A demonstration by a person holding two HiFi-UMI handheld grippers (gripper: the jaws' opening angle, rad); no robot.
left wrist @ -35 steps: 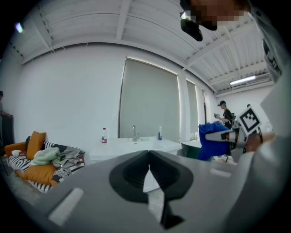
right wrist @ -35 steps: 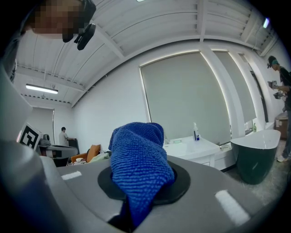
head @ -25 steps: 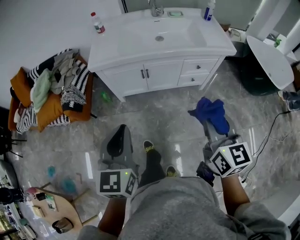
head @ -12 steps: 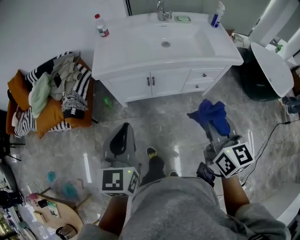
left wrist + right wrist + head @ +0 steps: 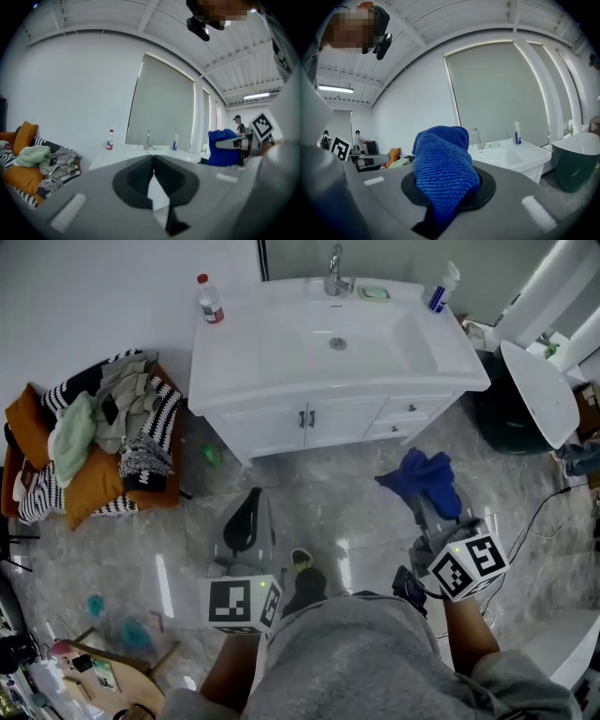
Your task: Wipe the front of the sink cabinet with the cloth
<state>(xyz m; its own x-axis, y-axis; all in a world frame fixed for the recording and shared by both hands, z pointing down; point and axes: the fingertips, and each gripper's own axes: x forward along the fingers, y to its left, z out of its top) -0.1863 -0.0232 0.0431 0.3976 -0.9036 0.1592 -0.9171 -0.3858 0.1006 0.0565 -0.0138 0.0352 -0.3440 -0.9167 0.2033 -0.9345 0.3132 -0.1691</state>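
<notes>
Cloth first: the blue microfibre cloth is clamped in the right gripper. The jaws are closed on its lower end and the rest bunches up over the tips. In the head view it hangs in the air over the grey marble floor, in front of the drawer side of the white sink cabinet. It is well apart from the cabinet, with no contact.

Change over the last second:
- The cabinet has slid lower in the head view and more of its countertop shows, so the person is walking toward it.
- The cloth holds roughly the same spot in the frame, so it travels with the body and the arm is not reaching out.
- The grip looks the same as before.

The left gripper has its jaws together with nothing between them. It is carried low on the left and points at the cabinet.

My read is that this is the approach phase and wiping has not started. Doors and drawer fronts are fully exposed with nothing blocking them. The next move needs a closer stance and the right gripper dropped to door height, so the bunched cloth meets the panel rather than the jaw tips.

The clear plastic bottle with red cap and the blue-and-white spray bottle sit on the top, off the wiping path.
</notes>
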